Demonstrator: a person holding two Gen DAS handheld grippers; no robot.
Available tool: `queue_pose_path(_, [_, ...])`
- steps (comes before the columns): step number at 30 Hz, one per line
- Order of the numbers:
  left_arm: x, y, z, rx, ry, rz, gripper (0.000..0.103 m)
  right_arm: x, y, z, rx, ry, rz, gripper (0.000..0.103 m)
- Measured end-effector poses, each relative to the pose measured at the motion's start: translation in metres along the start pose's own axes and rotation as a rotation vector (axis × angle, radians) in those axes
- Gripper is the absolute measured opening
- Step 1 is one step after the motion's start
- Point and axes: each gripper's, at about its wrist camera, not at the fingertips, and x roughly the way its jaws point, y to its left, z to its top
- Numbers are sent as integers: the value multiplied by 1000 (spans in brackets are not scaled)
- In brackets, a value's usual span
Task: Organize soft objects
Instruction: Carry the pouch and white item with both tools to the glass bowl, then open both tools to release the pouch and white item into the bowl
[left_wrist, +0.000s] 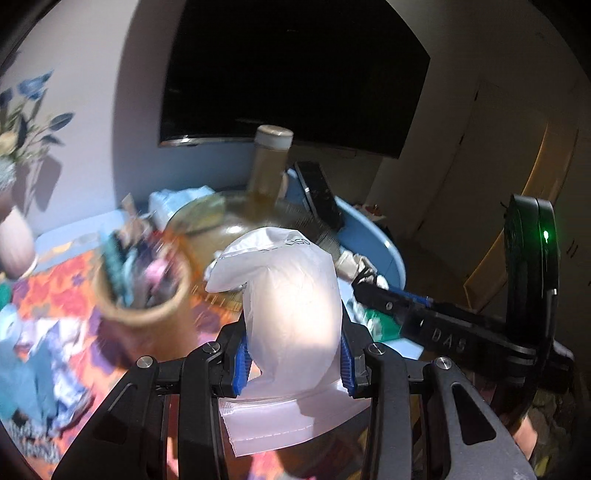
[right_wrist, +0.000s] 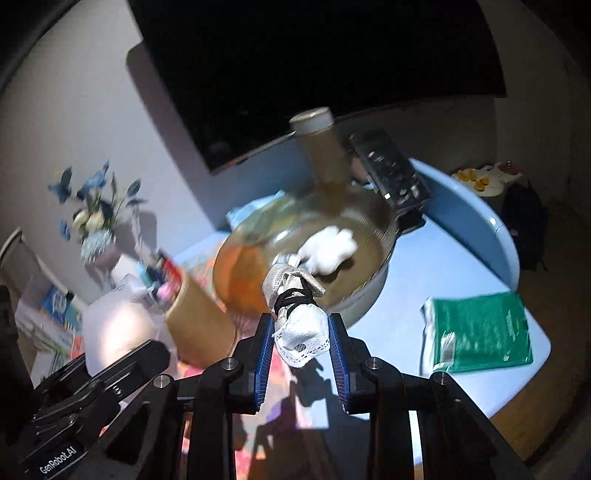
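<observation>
My left gripper (left_wrist: 293, 343) is shut on a white translucent plastic pouch (left_wrist: 291, 288), which stands up between the blue pads. The same pouch (right_wrist: 114, 328) shows at lower left in the right wrist view. My right gripper (right_wrist: 301, 343) is shut on a white lace bundle (right_wrist: 295, 317) tied with black cord, held above the near rim of a glass bowl (right_wrist: 369, 288). A white fluffy wad (right_wrist: 328, 247) lies inside the bowl. The right gripper's fingertips reach in from the right of the left wrist view, just beyond the pouch; the picture there is blurred.
A tan round holder (right_wrist: 195, 321) stuffed with small items stands left of the bowl on a colourful mat. On the blue round table (right_wrist: 461, 258) lie a green packet (right_wrist: 480, 332) and a black remote (right_wrist: 391, 170). A capped bottle (left_wrist: 271, 162) and a flower vase (left_wrist: 14, 236) stand farther back.
</observation>
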Motion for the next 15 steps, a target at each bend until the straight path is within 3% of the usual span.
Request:
queue_pose_path(6, [30,-6,34,-23,-10,-5,35,17,-21,33,59,-20,-10,28])
queue_pose_path(11, [62,7,50,-57,16,2,37,51,-35,50,97,31,-29,29])
queue_pose_path(12, [66,10,52,-60,17,4,41,56,-37,53,104,38,-24,31])
queue_pose_path(13, [71,12,54,-61,18,10,58,61,-40,54,114,44,-15,35])
queue_pose_path(14, [76,14,56,-61,20,18,79,66,-43,56,120,49,-2,52])
queue_pose_path(15, [78,16,58,-62,4,29,86,68,-44,57,119,48,-1,59])
